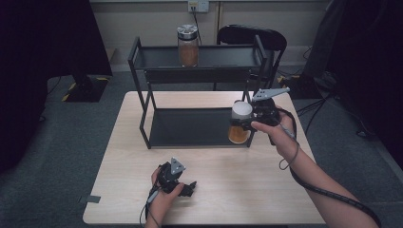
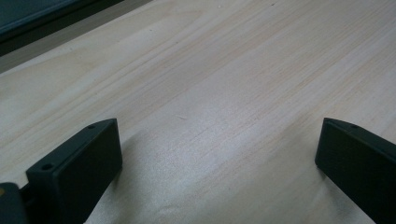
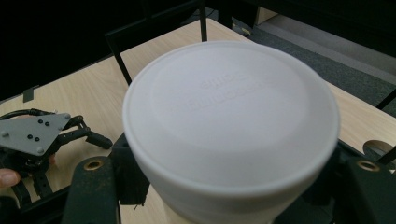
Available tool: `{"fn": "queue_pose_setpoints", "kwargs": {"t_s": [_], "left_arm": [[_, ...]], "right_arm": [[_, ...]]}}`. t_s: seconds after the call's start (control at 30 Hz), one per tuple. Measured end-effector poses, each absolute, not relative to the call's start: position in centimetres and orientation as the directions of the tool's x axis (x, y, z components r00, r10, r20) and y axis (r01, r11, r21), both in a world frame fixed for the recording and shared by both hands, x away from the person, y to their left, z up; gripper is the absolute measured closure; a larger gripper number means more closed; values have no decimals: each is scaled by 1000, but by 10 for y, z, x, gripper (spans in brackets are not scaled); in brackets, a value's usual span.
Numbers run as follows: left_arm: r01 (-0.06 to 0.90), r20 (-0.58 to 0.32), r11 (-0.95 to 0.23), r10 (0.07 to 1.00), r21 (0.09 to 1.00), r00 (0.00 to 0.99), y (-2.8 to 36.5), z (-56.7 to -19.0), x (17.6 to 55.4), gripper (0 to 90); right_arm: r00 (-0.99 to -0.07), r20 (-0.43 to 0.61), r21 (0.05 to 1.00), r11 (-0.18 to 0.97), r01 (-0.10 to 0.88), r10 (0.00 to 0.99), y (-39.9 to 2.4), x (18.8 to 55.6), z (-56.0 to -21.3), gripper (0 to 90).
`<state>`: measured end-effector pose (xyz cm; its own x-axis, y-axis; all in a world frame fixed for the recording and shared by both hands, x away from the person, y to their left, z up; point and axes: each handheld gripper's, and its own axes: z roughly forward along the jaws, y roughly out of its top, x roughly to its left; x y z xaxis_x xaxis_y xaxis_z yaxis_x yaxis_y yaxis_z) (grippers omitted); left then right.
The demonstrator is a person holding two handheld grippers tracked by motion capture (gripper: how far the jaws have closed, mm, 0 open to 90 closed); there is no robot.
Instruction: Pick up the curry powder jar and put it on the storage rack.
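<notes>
At 3 o'clock of rack (image 1: pixel 142 95) | my right claw (image 1: pixel 247 124) clamps white-lidded jar (image 1: pixel 240 121) | left claw (image 1: pixel 187 187) gapes empty | I should lift it level, clear of the rail.

Table (image 1: pixel 223 190): pale wood top, fine straight grain, light beige. Shelf rack (image 1: pixel 142 102): black frame, dark grey trays, matt. Jar on upper tray (image 1: pixel 188 46): clear glass, orange-brown contents, silver-grey lid. Jar in right gripper (image 1: pixel 240 124): white lid, plain with faint raised lettering of the same white; amber-orange below the lid. Right gripper (image 1: pixel 243 124): black body, light grey three-cornered plate, brass-coloured screw heads by the jaws. Left gripper (image 1: pixel 190 186): black, grey plate dotted with dark screws; jaws flat black against the wood. Floor (image 1: pixel 57 156): grey-green carpet. Chair (image 1: pixel 252 35) behind rack was black. Yellow-and-black striped tape (image 1: pixel 69 90) on the floor at left
</notes>
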<state>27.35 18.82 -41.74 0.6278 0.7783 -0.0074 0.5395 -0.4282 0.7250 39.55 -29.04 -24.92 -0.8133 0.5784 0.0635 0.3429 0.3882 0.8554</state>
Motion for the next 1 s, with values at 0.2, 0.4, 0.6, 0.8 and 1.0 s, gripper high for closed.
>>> {"fn": "queue_pose_setpoints", "kwargs": {"t_s": [0.2,0.4,0.6,0.8,1.0], "left_arm": [[539,-8,-428,778,725,628,188,-417,273,0],[540,-10,-425,779,727,626,188,-418,273,0],[539,-7,-427,779,726,627,188,-418,273,0],[539,-8,-427,779,726,627,188,-418,273,0],[540,-8,-427,779,726,627,188,-418,273,0]], "right_arm": [[-814,78,859,376,348,576,-287,400,-242,343],[-816,67,861,379,338,574,-282,403,-232,343],[-820,72,871,366,329,568,-281,406,-221,343],[-820,64,869,373,327,569,-277,410,-209,343],[-819,59,873,369,320,570,-274,412,-196,344]]}}
